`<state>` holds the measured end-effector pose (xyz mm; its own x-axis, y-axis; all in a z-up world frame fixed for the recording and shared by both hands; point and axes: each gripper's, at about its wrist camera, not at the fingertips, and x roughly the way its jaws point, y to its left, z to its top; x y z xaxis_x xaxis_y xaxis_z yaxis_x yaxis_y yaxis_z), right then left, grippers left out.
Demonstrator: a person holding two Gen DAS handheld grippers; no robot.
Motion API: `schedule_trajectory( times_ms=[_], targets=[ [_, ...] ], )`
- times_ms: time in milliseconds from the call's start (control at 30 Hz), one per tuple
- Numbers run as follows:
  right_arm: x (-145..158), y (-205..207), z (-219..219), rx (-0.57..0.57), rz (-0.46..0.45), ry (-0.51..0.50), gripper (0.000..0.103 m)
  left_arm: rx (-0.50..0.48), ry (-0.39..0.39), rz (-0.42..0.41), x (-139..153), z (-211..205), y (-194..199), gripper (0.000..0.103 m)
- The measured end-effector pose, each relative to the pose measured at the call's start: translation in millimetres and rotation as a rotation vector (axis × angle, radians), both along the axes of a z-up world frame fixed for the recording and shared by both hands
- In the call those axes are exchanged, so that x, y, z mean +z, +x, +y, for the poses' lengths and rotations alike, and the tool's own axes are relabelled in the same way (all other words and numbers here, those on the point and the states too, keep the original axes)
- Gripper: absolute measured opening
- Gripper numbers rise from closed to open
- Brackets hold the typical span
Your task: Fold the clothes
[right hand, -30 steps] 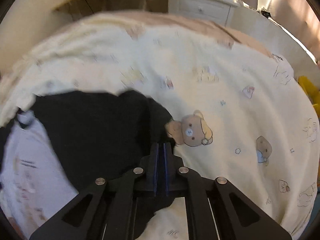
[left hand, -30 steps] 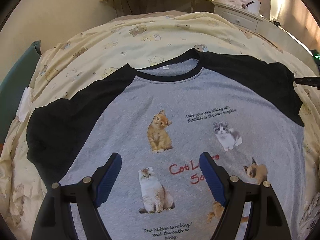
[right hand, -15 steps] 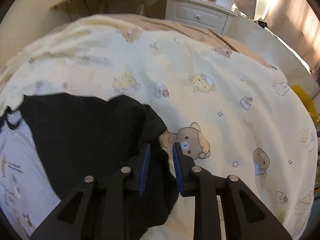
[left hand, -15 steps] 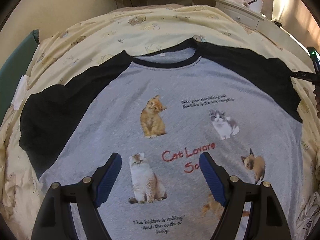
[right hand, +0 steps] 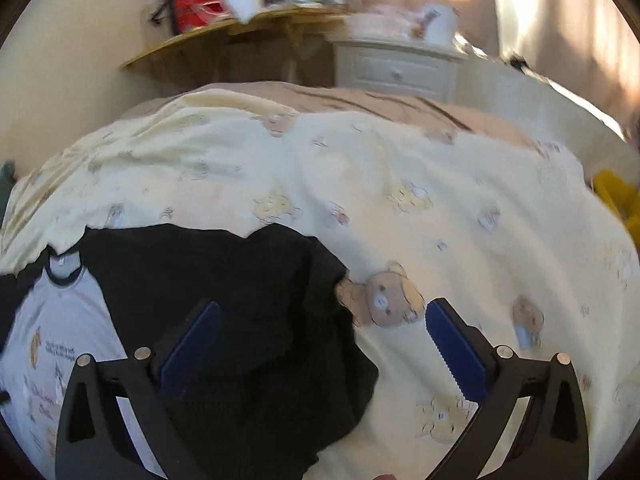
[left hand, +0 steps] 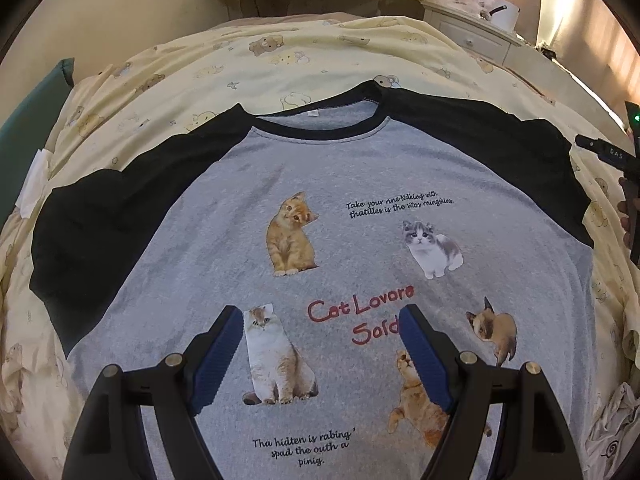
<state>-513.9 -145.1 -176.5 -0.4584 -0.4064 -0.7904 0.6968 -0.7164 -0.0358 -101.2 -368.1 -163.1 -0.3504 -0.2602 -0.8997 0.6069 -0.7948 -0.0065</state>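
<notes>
At the near edge of the left wrist view, the left gripper (left hand: 320, 354) is held with its blue pads well apart above the printed chest of the grey T-shirt (left hand: 320, 216); nothing is gripped between them. In the right wrist view, the right gripper (right hand: 320, 346) is seen with jaws opening to their widest over the black right sleeve (right hand: 248, 304); the cloth lies below and between the pads but is not pressed by either. The garment is spread face up on the yellow bear-print quilt (left hand: 280, 64), collar (left hand: 320, 128) towards the far side, left sleeve (left hand: 104, 216) laid out to the left. The right sleeve's cuff looks slightly bunched where it meets the quilt; if left so, a lump may be carried into the fold. The quilt is soft and rumpled; it could be pinched together with the shirt and dragged along. An uneven fold is likely should only one layer of fabric be caught. Beyond the bed, a white nightstand (right hand: 396, 68) and a cluttered wooden shelf (right hand: 240, 28) are seen, well clear of the work.
</notes>
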Motion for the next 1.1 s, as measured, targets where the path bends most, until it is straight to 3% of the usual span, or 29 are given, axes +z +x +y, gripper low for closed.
schedule_trajectory(
  times_ms=[100,167,200,233,267,300,367,400,700,800,933,1100],
  targets=[
    [-9.1,-2.5,-16.7,0.059,0.033,0.118,0.103,0.0,-0.003,-0.005,-0.6,0.4,2.9,0.081],
    [-19.7,-12.9,-24.5,0.08,0.0,0.157,0.1,-0.004,-0.015,-0.006,0.4,2.1,4.7,0.081],
    [-25.5,-17.9,-27.8,0.089,-0.015,0.168,0.088,-0.005,-0.018,-0.005,1.1,2.6,5.9,0.081],
    [-31.1,-22.5,-30.6,0.09,-0.024,0.184,0.065,-0.003,-0.019,-0.003,2.3,2.8,7.7,0.081],
    [-36.5,-26.7,-33.0,0.085,-0.027,0.204,0.054,0.001,-0.02,-0.001,3.9,2.8,9.8,0.081],
    [-41.8,-30.7,-34.7,0.077,-0.043,0.215,0.036,0.006,-0.02,0.0,5.0,2.6,12.0,0.081],
    [-47.1,-29.7,-39.0,0.085,-0.065,0.221,0.019,0.016,-0.018,0.001,6.6,1.7,16.8,0.081],
    [-45.3,-25.1,-41.0,0.098,-0.045,0.222,0.005,0.021,-0.015,0.0,6.9,1.0,18.8,0.081],
    [15.5,53.0,-61.6,0.202,0.126,0.232,0.005,0.018,0.0,0.016,14.5,-1.1,34.4,0.081],
    [32.6,105.5,-76.9,0.26,0.175,0.26,0.005,0.02,0.003,0.04,21.7,0.7,42.1,0.081],
    [24.2,185.0,-99.8,0.355,0.188,0.296,0.005,0.023,0.003,0.063,31.0,6.2,56.1,0.081],
    [-41.6,275.9,-113.9,0.366,0.134,0.344,0.005,0.03,-0.012,0.078,44.9,14.1,81.8,0.081]
  ],
)
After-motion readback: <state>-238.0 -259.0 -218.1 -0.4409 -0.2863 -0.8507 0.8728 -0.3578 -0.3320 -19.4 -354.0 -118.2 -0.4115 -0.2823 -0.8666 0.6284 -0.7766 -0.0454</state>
